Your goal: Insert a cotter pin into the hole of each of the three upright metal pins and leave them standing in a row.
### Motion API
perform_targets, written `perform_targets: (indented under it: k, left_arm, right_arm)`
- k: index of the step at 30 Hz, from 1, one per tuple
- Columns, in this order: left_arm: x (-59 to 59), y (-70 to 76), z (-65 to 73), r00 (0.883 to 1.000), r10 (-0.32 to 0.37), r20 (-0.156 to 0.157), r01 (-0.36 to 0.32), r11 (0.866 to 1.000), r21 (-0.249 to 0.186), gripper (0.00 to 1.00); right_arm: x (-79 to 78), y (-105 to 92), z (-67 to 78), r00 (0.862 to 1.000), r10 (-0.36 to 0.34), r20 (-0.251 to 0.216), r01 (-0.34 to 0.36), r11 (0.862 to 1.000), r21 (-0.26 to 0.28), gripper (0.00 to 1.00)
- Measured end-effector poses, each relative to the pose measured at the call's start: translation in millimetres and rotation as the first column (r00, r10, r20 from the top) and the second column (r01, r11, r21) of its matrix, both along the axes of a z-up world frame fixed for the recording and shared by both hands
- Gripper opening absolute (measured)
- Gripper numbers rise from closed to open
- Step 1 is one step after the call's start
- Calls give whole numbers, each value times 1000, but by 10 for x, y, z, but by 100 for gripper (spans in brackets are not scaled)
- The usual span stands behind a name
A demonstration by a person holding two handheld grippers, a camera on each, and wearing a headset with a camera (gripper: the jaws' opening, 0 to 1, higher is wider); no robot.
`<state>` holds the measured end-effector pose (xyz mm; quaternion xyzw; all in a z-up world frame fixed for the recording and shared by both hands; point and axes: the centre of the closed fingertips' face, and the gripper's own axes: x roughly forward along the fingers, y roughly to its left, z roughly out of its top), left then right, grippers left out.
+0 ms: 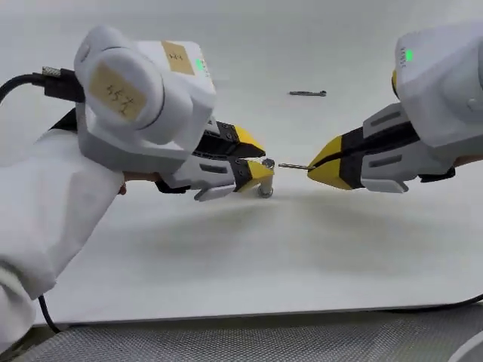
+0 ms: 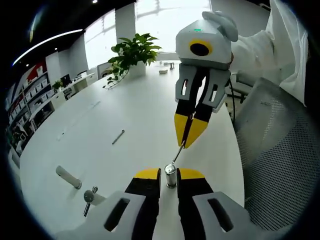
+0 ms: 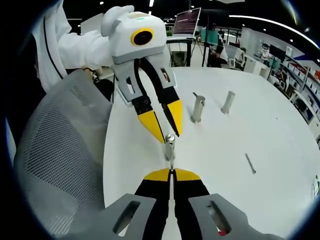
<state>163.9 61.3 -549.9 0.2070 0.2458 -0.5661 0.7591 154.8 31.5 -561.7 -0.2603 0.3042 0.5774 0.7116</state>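
Note:
My left gripper is shut on a short upright metal pin that stands on the white table. In the left gripper view the pin sits between my yellow jaws. My right gripper is shut on a thin cotter pin, held level with its free end at the metal pin's head. I cannot tell whether the tip is inside the hole. In the right gripper view the cotter pin runs from my shut jaws to the pin's top. The left gripper comes in from above.
Two more metal pins stand farther back, one with a cotter pin through its head, the other bare. A loose cotter pin lies on the table beyond the grippers. A mesh chair is at the table's near edge.

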Motion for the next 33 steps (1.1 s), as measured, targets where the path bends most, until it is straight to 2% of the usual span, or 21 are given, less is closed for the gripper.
perform_targets:
  k: [2, 4, 8, 11, 22, 27, 33]
  left_arm:
    - [-3, -8, -16, 1000, -8, -8, 8, 1000, 1, 7]
    - [10, -13, -20, 1000, -12, -1, 12, 1000, 0, 7]
    - [14, -10, -19, 1000, -3, -19, 3, 1000, -11, 6]
    - [-18, -33, -9, 1000, -3, -22, 3, 1000, -12, 6]
    - [-51, -41, -5, 999, -9, -33, 9, 1000, -15, 6]
    - [-59, -61, -8, 999, -14, -31, 13, 1000, -16, 6]
    - [-48, -49, -21, 1000, -11, -21, 11, 1000, -10, 6]
  right_arm:
    - [4, 11, -6, 1000, 1, -2, -1, 1000, 0, 0]
    - [12, 19, -10, 1000, 4, -5, -4, 1000, 2, 0]
    - [7, 45, -5, 1000, 9, -6, -9, 1000, 5, 0]
    - [5, 73, -10, 1000, 12, -11, -12, 1000, 9, 0]
    - [24, 242, -56, 998, 66, 11, -66, 998, 5, 0]
    - [42, 330, -66, 996, 89, 9, -89, 996, 13, 0]
    - [46, 343, -65, 989, 140, 45, -139, 990, -17, 0]
